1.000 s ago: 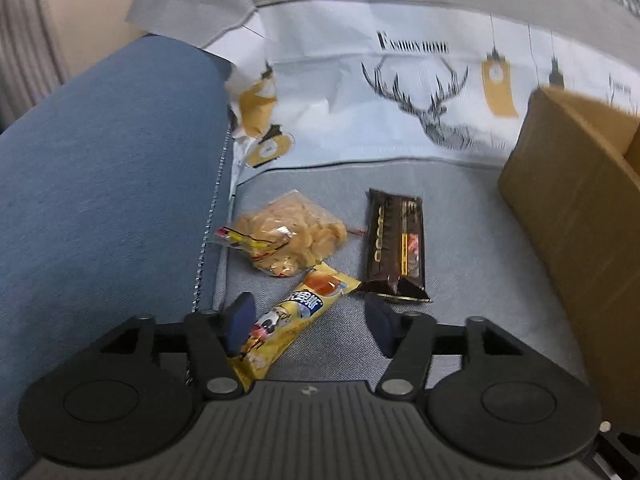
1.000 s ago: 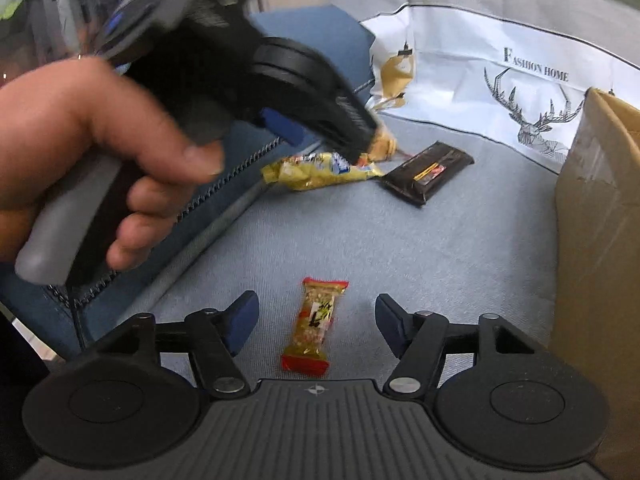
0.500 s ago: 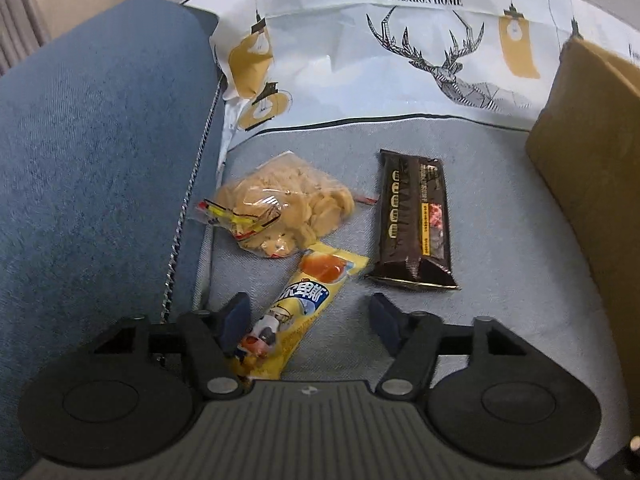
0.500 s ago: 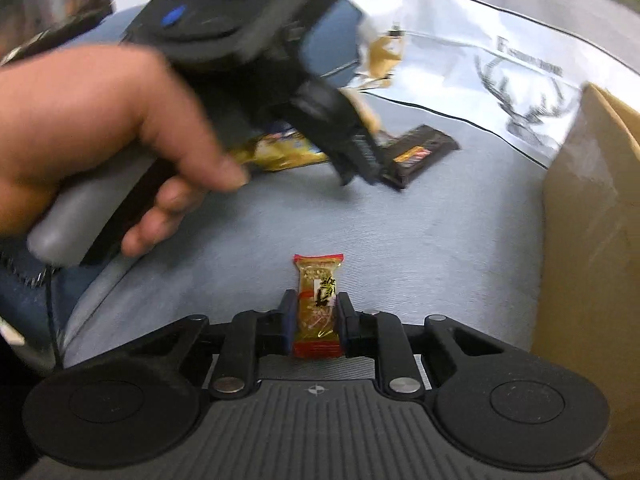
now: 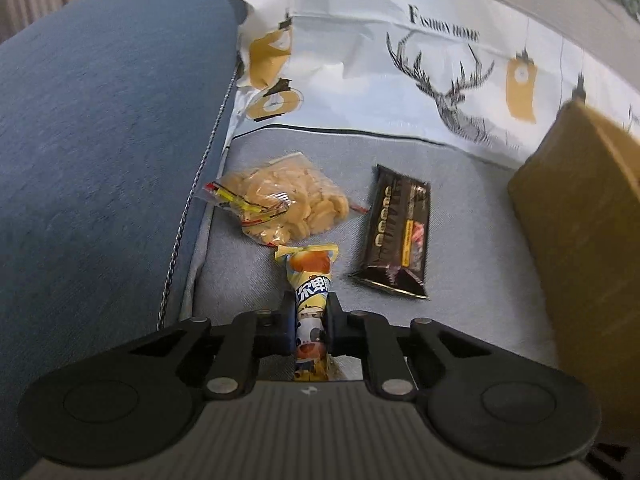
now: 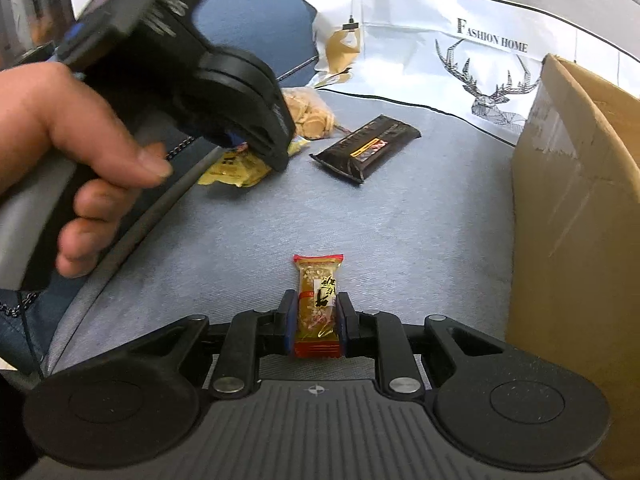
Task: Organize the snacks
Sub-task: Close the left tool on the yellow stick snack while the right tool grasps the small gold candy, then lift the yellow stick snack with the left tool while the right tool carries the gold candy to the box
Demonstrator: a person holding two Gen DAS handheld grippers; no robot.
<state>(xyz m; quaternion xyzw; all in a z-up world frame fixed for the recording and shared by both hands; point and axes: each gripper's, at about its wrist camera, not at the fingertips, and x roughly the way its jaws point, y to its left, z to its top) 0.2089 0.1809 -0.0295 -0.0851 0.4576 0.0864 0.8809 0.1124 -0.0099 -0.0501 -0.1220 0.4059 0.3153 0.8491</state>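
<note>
- Left gripper (image 5: 308, 320): jaws closing, both pads pressed against the sides of the yellow snack packet (image 5: 310, 300); the packet's far end lies on the seat, its near end runs back between the fingers.
- Left gripper in the right wrist view (image 6: 256, 148): tilted down over the yellow snack packet (image 6: 234, 168), held by a hand (image 6: 80, 152) wrapped around a grey handle.
- Right gripper (image 6: 318, 318): jaws drawn in tight on the red-edged snack bar (image 6: 318, 300), one pad on each long side; the bar points away from the camera, its far end on the seat.
- Grey seat cushion (image 6: 400, 232): carries all the snacks.
- Clear bag of biscuits (image 5: 282, 200): at the left edge of the seat, against the blue armrest (image 5: 100, 140), touching the far end of the yellow packet.
- Dark brown wrapper (image 5: 396, 232): flat on the seat, just beside the bag of biscuits on its right, apart from both grippers.
- Cardboard box (image 6: 576, 208): upright at the right edge of the seat, top flap open, well apart from the yellow packet, near the red-edged bar.
- Printed cloth (image 5: 440, 72): white, with a stag drawing and the words "Fashion Home", along the back edge of the seat.
</note>
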